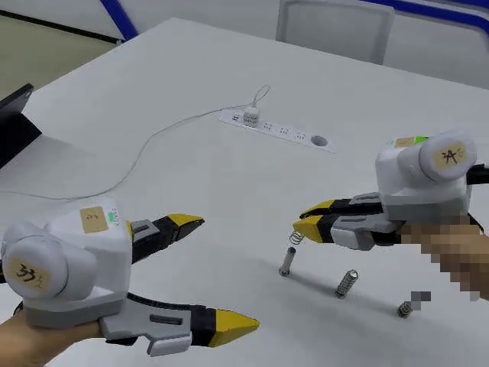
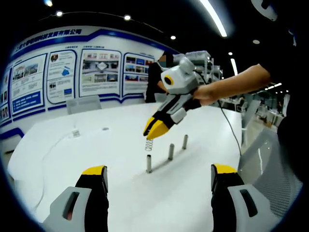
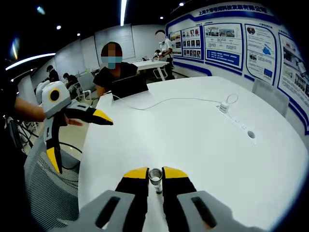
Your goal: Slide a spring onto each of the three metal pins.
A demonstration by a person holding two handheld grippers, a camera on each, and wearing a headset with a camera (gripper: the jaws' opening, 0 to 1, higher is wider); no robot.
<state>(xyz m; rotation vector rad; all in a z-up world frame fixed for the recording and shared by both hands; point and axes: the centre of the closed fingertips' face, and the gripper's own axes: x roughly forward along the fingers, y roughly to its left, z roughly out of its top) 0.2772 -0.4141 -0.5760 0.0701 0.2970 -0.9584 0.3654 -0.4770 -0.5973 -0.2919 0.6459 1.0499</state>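
Three short metal pins stand in a row on the white table (image 1: 191,153). The nearest-left pin (image 1: 286,262) is bare. The middle pin (image 1: 347,283) and the right pin (image 1: 405,308) each carry a spring. My right gripper (image 1: 309,219) is shut on a small spring (image 1: 296,238), which hangs just above the bare pin's top. The left gripper view has that spring (image 2: 149,144) over the pin (image 2: 148,163). Between the right gripper's tips (image 3: 155,171) the spring (image 3: 155,176) is seen end-on. My left gripper (image 1: 214,275) hangs open and empty, left of the pins.
A white power strip (image 1: 279,130) with a plug and a long cable lies on the far half of the table. A chair (image 1: 336,27) stands behind the far edge. A dark object (image 1: 15,122) sits at the left edge. A person (image 3: 118,72) sits at the table.
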